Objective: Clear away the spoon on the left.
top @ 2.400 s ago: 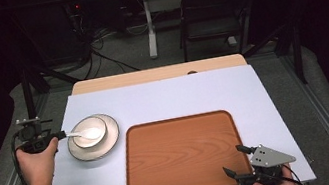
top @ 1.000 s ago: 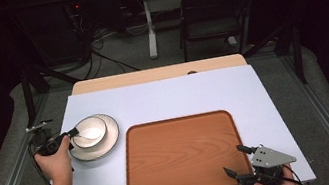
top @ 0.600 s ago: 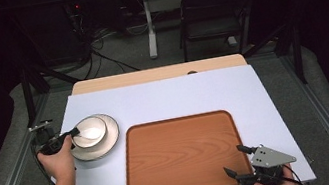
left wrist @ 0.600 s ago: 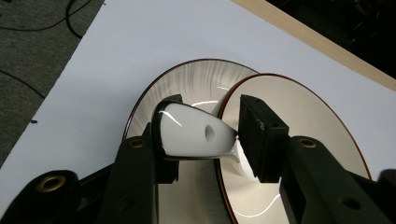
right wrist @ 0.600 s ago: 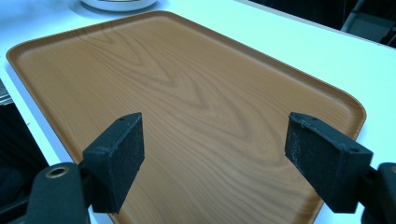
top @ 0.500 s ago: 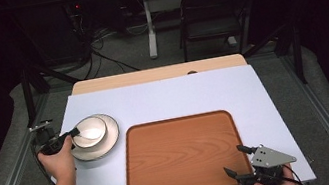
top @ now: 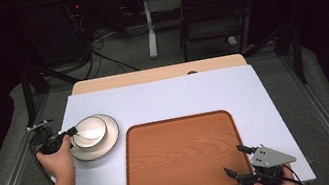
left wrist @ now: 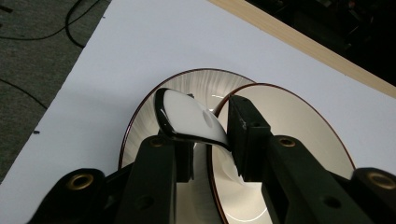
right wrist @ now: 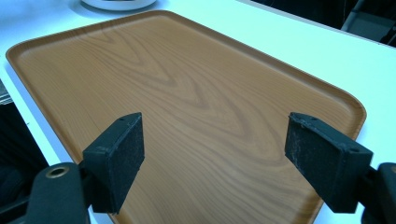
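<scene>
Left gripper view puts you right on it: your left gripper (left wrist: 210, 140) has just been closing, and the glossy white ceramic soup spoon with the dark rim (left wrist: 189, 116) sits between its jaws. The pads look pressed against the spoon's handle where it leans out over the edge of the small cream bowl with a thin brown rim (left wrist: 285, 116). That bowl rests on the matching cream plate (left wrist: 187, 84), off-centre toward the right of this view, so the spoon's handle pokes out over the bare part of the plate, which is probably why you come in from this side.

In the high view the plate (top: 109, 137) lies near the left edge of the white table top (top: 163, 97), with your left hand (top: 57, 158) at that edge. There's little room behind you there, so lifting straight up seems the cleanest way out; dragging sideways could tip the bowl.

The brown wood-grain rectangular tray (top: 183, 155) sits just beside the plate, bare and wide open across its whole floor. Its raised lip is the one edge to clear on the way in.

Your right gripper (top: 238, 160) hangs at the tray's near right corner, jaws spread wide with nothing between them, and the right gripper view shows its pads (right wrist: 116, 156) above the tray (right wrist: 196, 93).
</scene>
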A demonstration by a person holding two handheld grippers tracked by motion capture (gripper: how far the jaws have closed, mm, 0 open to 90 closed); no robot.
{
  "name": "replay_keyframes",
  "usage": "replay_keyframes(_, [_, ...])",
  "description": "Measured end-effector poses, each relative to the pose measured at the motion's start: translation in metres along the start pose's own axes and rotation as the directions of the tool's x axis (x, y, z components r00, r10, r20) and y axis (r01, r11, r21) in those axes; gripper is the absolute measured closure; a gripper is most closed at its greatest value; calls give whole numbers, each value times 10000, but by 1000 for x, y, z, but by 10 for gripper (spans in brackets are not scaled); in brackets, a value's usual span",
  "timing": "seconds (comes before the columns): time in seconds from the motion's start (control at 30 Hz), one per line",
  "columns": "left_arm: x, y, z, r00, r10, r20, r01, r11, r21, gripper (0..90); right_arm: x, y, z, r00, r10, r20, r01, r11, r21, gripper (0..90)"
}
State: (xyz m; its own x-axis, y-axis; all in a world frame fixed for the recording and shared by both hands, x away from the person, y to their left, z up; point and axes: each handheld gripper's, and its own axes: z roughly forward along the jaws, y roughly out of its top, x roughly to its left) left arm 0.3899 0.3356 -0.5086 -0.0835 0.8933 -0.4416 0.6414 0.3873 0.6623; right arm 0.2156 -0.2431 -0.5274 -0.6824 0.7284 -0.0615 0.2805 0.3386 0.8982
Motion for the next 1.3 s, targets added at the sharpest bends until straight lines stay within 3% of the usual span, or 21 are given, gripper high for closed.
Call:
replay_keyframes(0.5, [-5,7,-9,9995,-21,308,26,9999,-168,831,0,0,0,10000,13,6,-13,10000,-3,198])
replay_keyframes(0.97, [-10,12,-13,9990,58,444,-54,10000,-83,844,0,0,0,10000,19,7,-19,10000,-11,199])
replay_keyframes(1.3, [-17,21,-26,9970,506,583,-502,9987,-84,844,0,0,0,10000,25,18,-25,10000,-2,198])
